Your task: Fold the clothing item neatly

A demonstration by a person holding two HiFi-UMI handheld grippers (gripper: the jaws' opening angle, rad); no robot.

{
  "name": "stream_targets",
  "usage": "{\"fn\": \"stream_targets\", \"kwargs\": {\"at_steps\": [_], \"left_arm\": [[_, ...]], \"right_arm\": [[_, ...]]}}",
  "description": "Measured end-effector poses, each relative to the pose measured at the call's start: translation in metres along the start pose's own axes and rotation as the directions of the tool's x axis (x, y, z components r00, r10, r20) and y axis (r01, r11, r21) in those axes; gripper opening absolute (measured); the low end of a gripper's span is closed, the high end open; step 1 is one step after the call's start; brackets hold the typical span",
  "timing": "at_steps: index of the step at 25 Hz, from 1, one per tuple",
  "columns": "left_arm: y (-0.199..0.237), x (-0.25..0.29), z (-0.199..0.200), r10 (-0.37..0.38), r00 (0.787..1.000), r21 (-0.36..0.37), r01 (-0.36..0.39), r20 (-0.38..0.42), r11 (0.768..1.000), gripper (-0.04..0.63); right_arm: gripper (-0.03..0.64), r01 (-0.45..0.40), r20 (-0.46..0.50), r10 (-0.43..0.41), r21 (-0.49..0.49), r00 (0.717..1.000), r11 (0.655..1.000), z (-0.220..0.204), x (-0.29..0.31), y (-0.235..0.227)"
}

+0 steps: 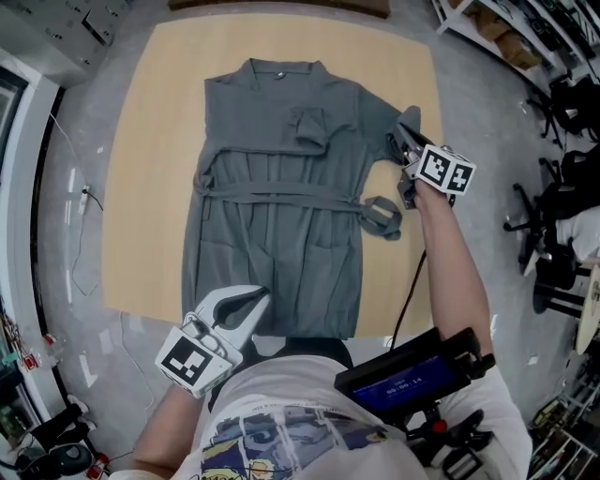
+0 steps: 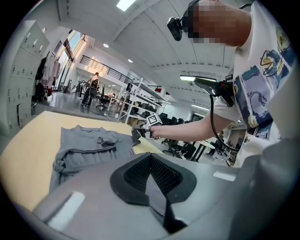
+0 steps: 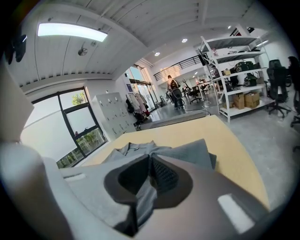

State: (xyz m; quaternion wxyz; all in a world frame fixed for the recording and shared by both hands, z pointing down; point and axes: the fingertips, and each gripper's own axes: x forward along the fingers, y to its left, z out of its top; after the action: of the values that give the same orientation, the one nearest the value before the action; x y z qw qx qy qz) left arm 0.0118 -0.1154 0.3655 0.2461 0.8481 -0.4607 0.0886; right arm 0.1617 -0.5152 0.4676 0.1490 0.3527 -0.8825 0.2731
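Note:
A grey belted dress point(image 1: 272, 216) lies flat on the tan table point(image 1: 141, 141), collar at the far side and hem at the near edge. One sleeve is folded in over the chest point(image 1: 314, 127). My right gripper point(image 1: 401, 142) is at the dress's right edge, shut on the other sleeve; grey cloth point(image 3: 187, 152) runs between its jaws point(image 3: 150, 176). My left gripper point(image 1: 253, 298) hovers by the near hem, shut and empty point(image 2: 151, 176). The left gripper view also shows the dress point(image 2: 86, 147) and the right gripper point(image 2: 138, 132) beyond it.
The belt's loose end point(image 1: 382, 216) forms a loop off the dress's right side. Black office chairs point(image 1: 553, 216) and shelving point(image 1: 506, 28) stand to the right of the table. A cable point(image 1: 80, 234) trails on the floor at left.

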Motion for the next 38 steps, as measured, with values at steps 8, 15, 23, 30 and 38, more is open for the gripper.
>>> {"fn": "stream_targets", "kwargs": {"at_steps": [8,15,23,30,38], "left_arm": [[0.019,-0.028,-0.005,0.079,0.996,-0.036,-0.078,0.042,0.996,0.008],[0.032,-0.053,-0.014,0.124,0.991,-0.073,-0.12,0.052,0.99,0.008],[0.046,-0.077,-0.026,0.205,0.977,-0.108,-0.198,0.057,0.974,0.008],[0.052,-0.095,-0.04,0.261,0.965,-0.157,-0.251,0.042,0.955,0.008],[0.052,-0.108,-0.044,0.284,0.957,-0.162,-0.272,0.055,0.949,0.008]], "right_arm": [[0.021,-0.113,-0.05,0.11,-0.066,0.993,0.991,0.004,0.055,0.078],[0.021,-0.198,-0.107,0.185,-0.121,0.977,0.973,-0.005,0.106,0.147],[0.021,-0.27,-0.181,0.239,-0.174,0.954,0.947,-0.028,0.153,0.208],[0.021,-0.308,-0.268,0.239,-0.254,0.933,0.917,-0.058,0.183,0.24],[0.023,-0.313,-0.366,0.188,-0.322,0.911,0.894,-0.094,0.2,0.249]]}}
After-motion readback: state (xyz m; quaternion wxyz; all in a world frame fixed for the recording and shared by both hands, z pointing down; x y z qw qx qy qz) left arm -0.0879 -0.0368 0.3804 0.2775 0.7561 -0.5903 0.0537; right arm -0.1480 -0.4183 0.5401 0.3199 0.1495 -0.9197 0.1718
